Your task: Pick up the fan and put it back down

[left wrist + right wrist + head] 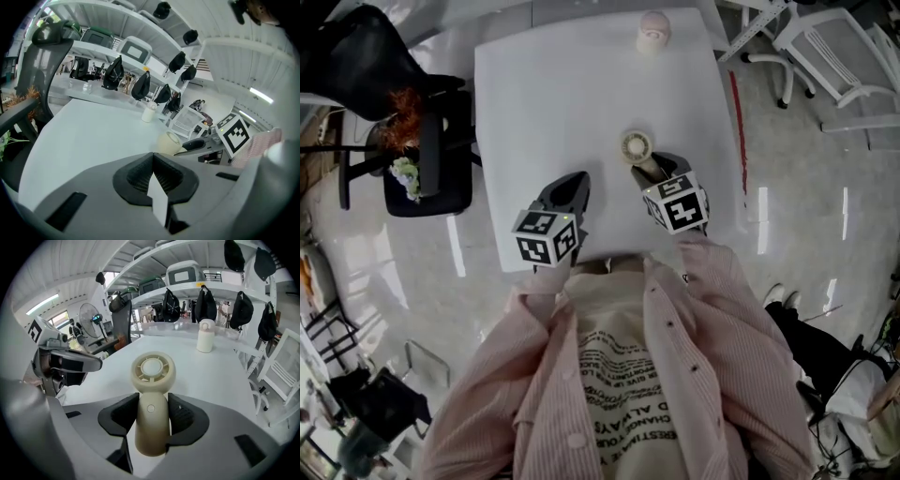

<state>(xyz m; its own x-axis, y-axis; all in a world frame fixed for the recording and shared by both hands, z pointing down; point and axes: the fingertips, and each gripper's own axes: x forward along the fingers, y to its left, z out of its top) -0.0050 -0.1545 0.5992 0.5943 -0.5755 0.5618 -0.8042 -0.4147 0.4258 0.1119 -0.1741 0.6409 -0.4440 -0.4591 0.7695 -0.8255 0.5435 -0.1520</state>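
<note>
The fan (636, 145) is a cream hand-held one with a round head and a thick handle. My right gripper (652, 169) is shut on its handle (151, 427), the dark pads pressing it from both sides, and the round head (153, 371) sticks out past the jaws over the white table (553, 94). My left gripper (570, 186) hovers over the table's near edge to the left of the fan, its jaws together with nothing in them (153, 176). From the left gripper view the fan (169, 142) shows at the right, in the other gripper.
A small white bottle (653, 31) stands at the table's far edge. A black office chair (422, 159) sits against the table's left side, and white chairs (825, 56) stand to the far right. Shelves with black bags (206, 301) line the back.
</note>
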